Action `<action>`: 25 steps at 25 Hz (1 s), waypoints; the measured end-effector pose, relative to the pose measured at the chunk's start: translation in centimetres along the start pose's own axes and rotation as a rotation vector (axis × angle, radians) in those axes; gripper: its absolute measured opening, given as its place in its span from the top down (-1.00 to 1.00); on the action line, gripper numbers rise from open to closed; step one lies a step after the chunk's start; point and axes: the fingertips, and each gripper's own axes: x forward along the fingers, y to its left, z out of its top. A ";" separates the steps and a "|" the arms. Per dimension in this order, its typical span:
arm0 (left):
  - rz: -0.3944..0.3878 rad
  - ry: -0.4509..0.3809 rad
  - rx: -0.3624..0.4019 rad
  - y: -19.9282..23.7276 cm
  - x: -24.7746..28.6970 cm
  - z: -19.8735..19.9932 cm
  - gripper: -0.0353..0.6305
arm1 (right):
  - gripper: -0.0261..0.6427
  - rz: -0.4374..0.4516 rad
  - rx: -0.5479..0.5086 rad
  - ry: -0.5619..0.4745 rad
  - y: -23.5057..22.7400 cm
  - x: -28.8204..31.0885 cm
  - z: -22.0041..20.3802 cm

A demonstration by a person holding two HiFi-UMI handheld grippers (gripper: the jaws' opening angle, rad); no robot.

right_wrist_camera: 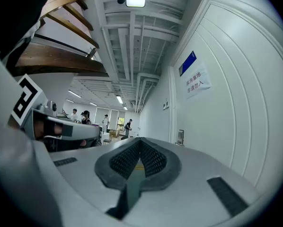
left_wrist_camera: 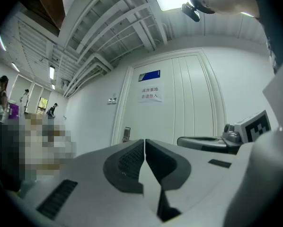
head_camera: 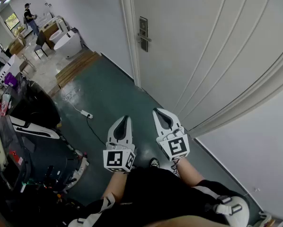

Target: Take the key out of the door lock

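We hold both grippers low before the white door (head_camera: 203, 46), well apart from the door lock (head_camera: 143, 33). Any key in it is too small for us to make out. The left gripper (head_camera: 125, 119) and right gripper (head_camera: 157, 111) have their jaws pressed together, gripping nothing. On the door, a paper notice (left_wrist_camera: 152, 93) bears two lines of Chinese characters beneath a blue plate (left_wrist_camera: 150, 75).
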 end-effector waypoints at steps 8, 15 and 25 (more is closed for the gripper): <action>0.017 0.074 0.006 -1.4 1.1 -3.3 0.81 | 0.90 0.056 0.065 0.025 -1.3 -0.8 -2.8; 0.031 0.143 0.000 -0.6 1.6 -5.9 0.81 | 0.52 0.064 0.121 0.063 -2.0 0.3 -5.9; 0.013 0.150 -0.033 6.6 6.0 -7.2 0.81 | 0.39 0.026 0.141 0.124 -2.7 7.3 -8.3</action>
